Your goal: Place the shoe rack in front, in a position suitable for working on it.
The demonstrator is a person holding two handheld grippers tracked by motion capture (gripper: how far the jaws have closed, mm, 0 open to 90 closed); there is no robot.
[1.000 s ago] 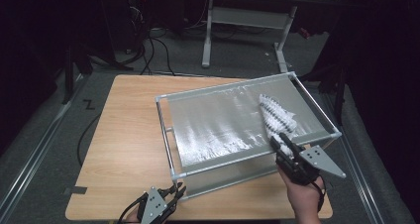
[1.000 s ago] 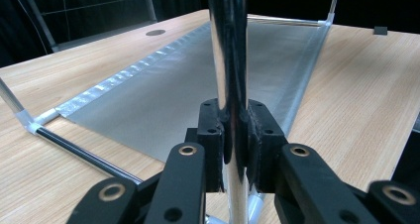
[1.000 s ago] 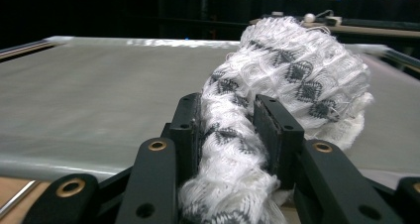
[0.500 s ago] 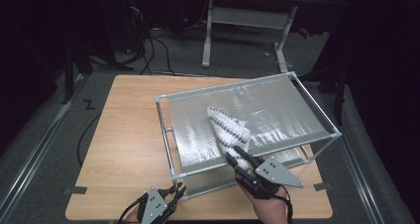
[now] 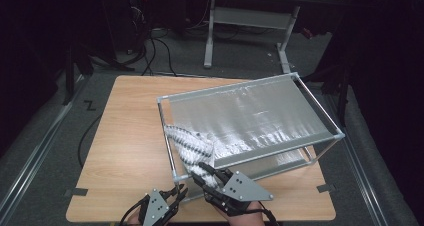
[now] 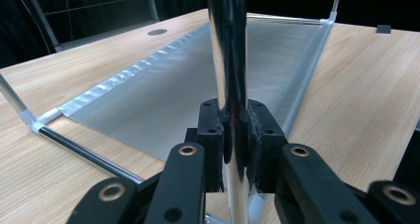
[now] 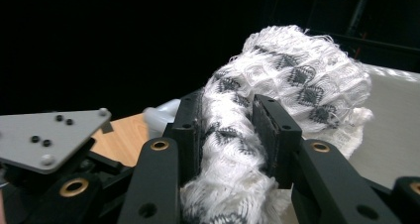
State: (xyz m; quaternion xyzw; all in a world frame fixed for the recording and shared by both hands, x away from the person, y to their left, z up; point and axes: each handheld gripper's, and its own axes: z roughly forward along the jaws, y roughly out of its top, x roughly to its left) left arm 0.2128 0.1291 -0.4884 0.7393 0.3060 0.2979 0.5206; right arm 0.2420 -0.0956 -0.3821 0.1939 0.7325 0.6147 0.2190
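Note:
A metal-tube frame [image 5: 227, 89] with a grey mesh sheet [image 5: 260, 116] stretched over its top stands on the wooden table [image 5: 125, 136]. My left gripper [image 5: 175, 193] is shut on the chrome upright post [image 6: 225, 50] at the frame's near left corner, the post clamped between its pads [image 6: 233, 130]. My right gripper [image 5: 200, 170] is shut on a bunched white knitted cloth [image 5: 190, 143] with grey diamonds. The cloth lies on the top sheet at its near left corner. In the right gripper view the cloth [image 7: 297, 70] bulges out between and beyond the pads [image 7: 227, 120].
A second grey sheet [image 6: 198, 85] lies low inside the frame, just above the tabletop. Bare wood stretches left of the frame. Tape marks [image 5: 76, 191] sit near the table's front corners. Another table's legs [image 5: 209, 36] and cables stand on the dark floor behind.
My right gripper has dragged the cloth across the top sheet from its right end to the near left corner. The left gripper has kept its hold on the post.

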